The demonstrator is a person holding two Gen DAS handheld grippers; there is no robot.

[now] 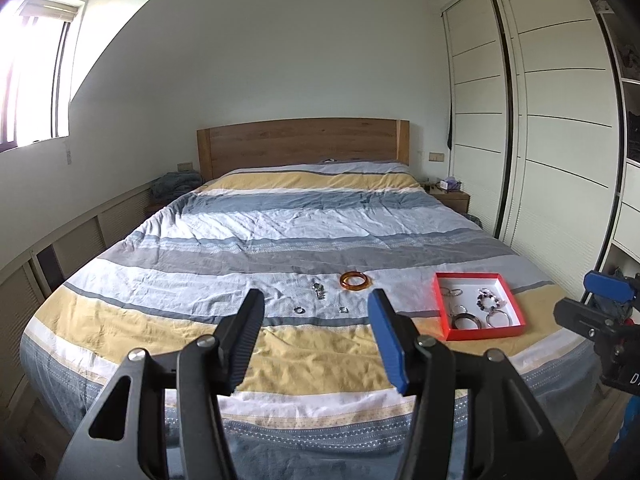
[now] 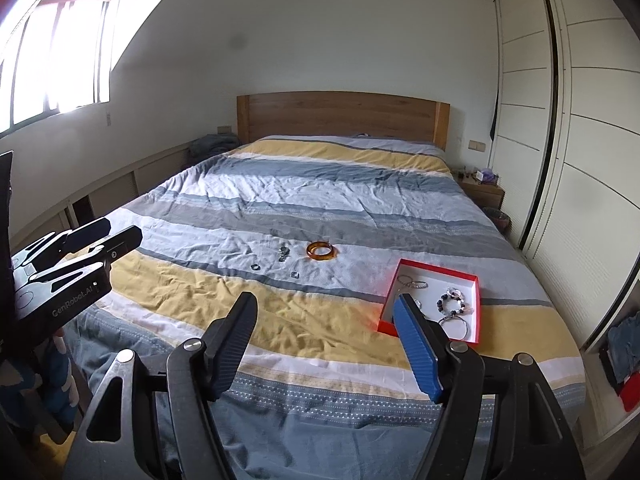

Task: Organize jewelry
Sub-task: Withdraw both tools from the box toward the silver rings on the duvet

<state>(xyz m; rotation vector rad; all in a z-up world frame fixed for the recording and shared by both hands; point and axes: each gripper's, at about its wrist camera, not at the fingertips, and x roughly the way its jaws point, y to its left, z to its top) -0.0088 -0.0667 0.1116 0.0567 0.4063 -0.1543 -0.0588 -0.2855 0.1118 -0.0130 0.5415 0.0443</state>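
Note:
An amber bangle (image 1: 355,281) (image 2: 321,251) lies on the striped bed quilt (image 1: 300,220). Near it are a silver cluster (image 1: 319,290) (image 2: 284,254), a small ring (image 1: 299,310) (image 2: 255,267) and a tiny silver piece (image 1: 343,310) (image 2: 295,275). To their right stands a red box (image 1: 441,308) (image 2: 436,266) holding several bracelets, among them a beaded bracelet (image 1: 488,300) (image 2: 452,300). My left gripper (image 1: 316,294) (image 2: 120,232) hovers over the foot of the bed, open and empty. My right gripper (image 2: 325,298) (image 1: 574,296) hangs beside it, short of the box, also open and empty.
A wooden headboard (image 1: 304,140) closes the far end of the bed. White sliding wardrobe doors (image 1: 560,160) run along the right, with a bedside table (image 1: 452,200) and a waste basket (image 2: 496,218) beside them. A window (image 2: 60,52) and low cabinets line the left wall.

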